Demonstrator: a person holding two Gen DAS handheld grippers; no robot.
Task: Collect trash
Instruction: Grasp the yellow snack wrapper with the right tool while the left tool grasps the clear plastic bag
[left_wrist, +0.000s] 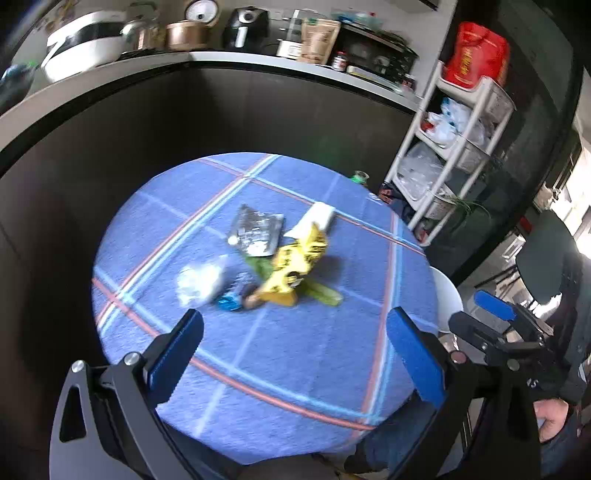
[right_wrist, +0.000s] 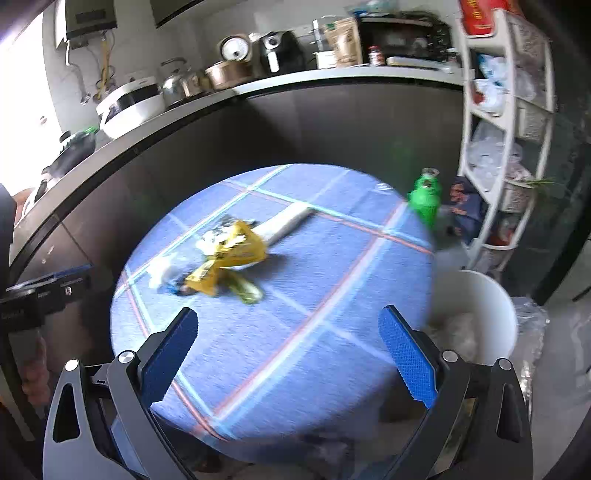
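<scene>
A round blue table (left_wrist: 303, 369) fills mid-frame. The white bin (right_wrist: 480, 306) stands at its right edge. Left gripper (left_wrist: 295, 325) and right gripper (right_wrist: 286, 325) hover spread, empty. Trash (blurred) lies centre-table: yellow wrapper (left_wrist: 295, 266), silver packet (left_wrist: 255, 229).

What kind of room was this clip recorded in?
Most likely a home kitchen: a counter carries a kettle, an air fryer and a microwave. In front stands a round table with wrappers, beside a white bin.
</scene>
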